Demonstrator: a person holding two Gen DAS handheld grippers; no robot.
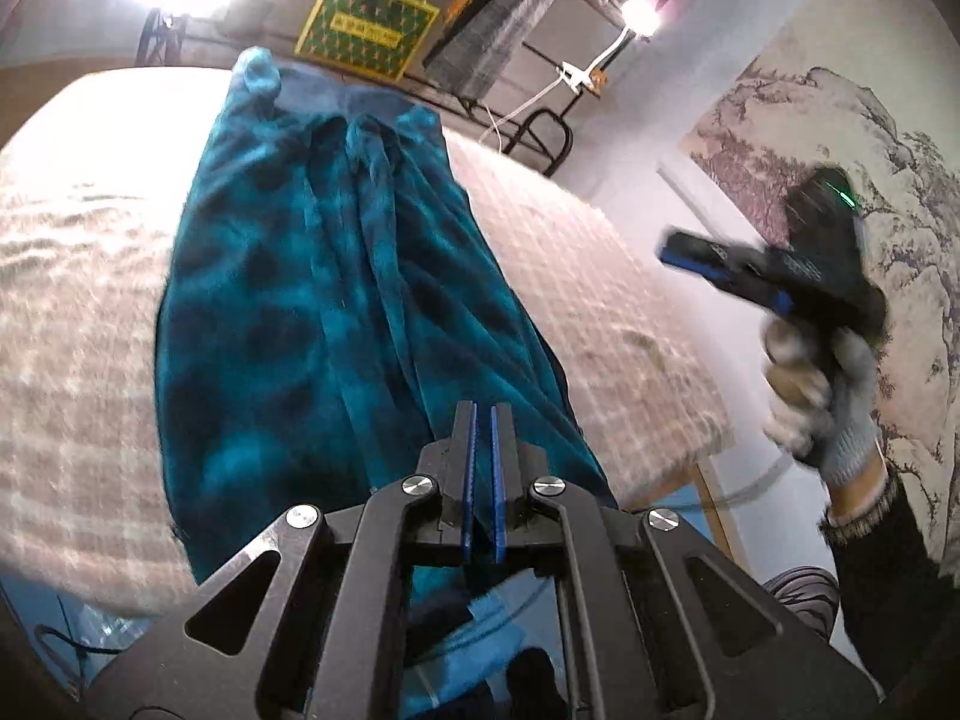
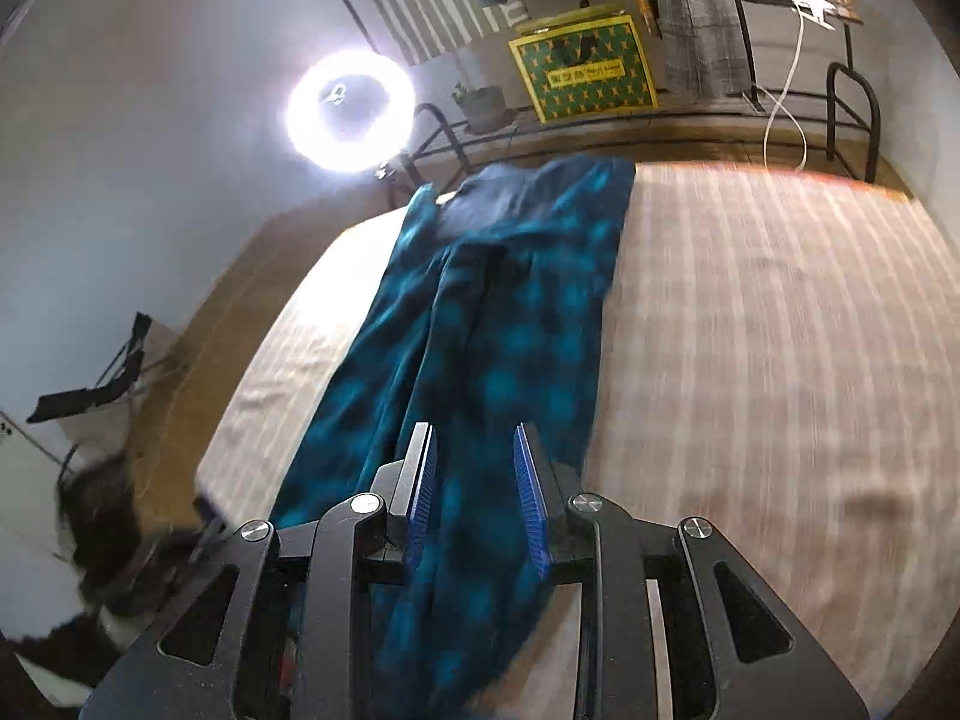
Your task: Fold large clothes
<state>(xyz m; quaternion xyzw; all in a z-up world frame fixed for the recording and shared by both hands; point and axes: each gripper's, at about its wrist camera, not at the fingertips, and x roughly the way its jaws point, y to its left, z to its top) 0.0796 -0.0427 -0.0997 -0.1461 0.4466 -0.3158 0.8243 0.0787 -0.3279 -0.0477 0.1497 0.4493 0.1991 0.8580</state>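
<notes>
The teal garment (image 1: 336, 300) lies lengthwise down the bed (image 1: 78, 300) at frame centre; the left claw (image 1: 483, 414) hovers nearly shut, gripping nothing. At right, the gloved right hand (image 1: 828, 408) lifts the right claw (image 1: 666, 246).

In the right wrist view the garment (image 2: 498, 360) fills the centre; the right claw (image 2: 474, 438) gapes wide, and a ring light (image 2: 351, 111) glares upper left.

Teal-and-black mottled fleece garment (image 1: 336, 312), gathered lengthwise into a long narrow strip with deep folds, laid flat along bed (image 1: 72, 312), near end overhanging edge.

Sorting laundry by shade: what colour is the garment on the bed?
Mottled teal and dark blue garment, clearest in the right wrist view.
</notes>
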